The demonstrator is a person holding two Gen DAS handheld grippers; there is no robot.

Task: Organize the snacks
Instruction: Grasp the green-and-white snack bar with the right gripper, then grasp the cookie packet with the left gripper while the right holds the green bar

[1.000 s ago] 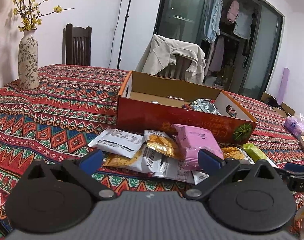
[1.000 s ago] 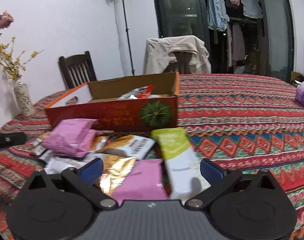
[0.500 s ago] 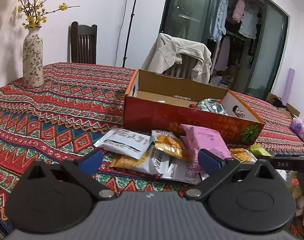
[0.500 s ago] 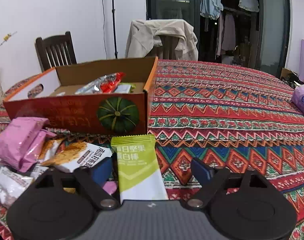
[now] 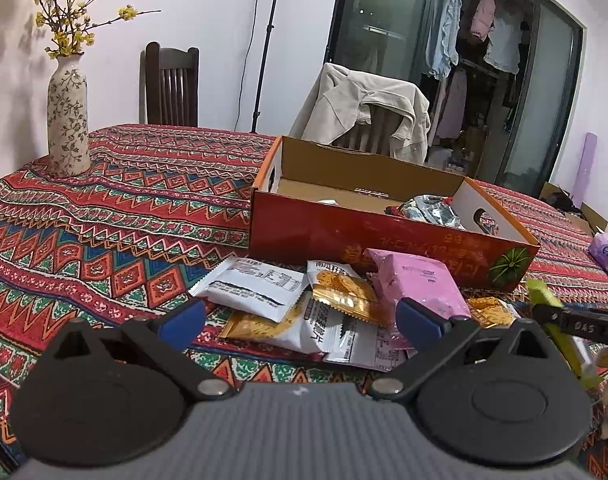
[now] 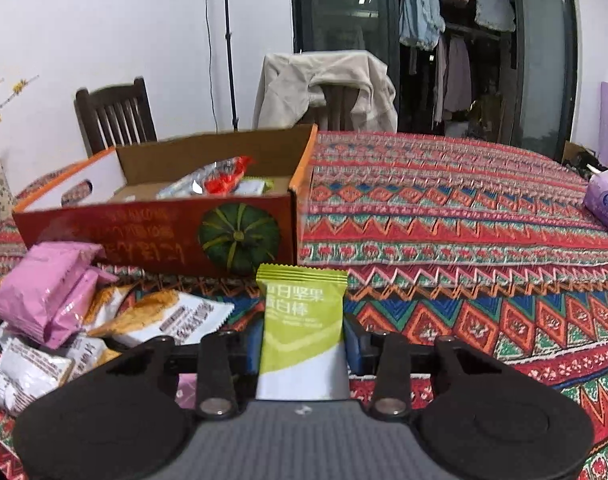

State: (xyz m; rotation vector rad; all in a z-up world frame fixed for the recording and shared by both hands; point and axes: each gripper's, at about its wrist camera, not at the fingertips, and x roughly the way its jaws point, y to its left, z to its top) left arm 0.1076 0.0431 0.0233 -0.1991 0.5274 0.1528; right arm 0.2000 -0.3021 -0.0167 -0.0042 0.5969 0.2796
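Right gripper [image 6: 304,346] clamped on the green bar packet [image 6: 304,328], held upright, just short of the red box [image 6: 160,236]. Slick wrapper; it could slide out in transit or clip the box's near wall. Left gripper [image 5: 300,318] wide apart, empty, over the loose pile [image 5: 327,312].

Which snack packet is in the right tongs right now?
The green-and-white bar packet, pinched between the right tongs; the pink packet and the others lie loose.
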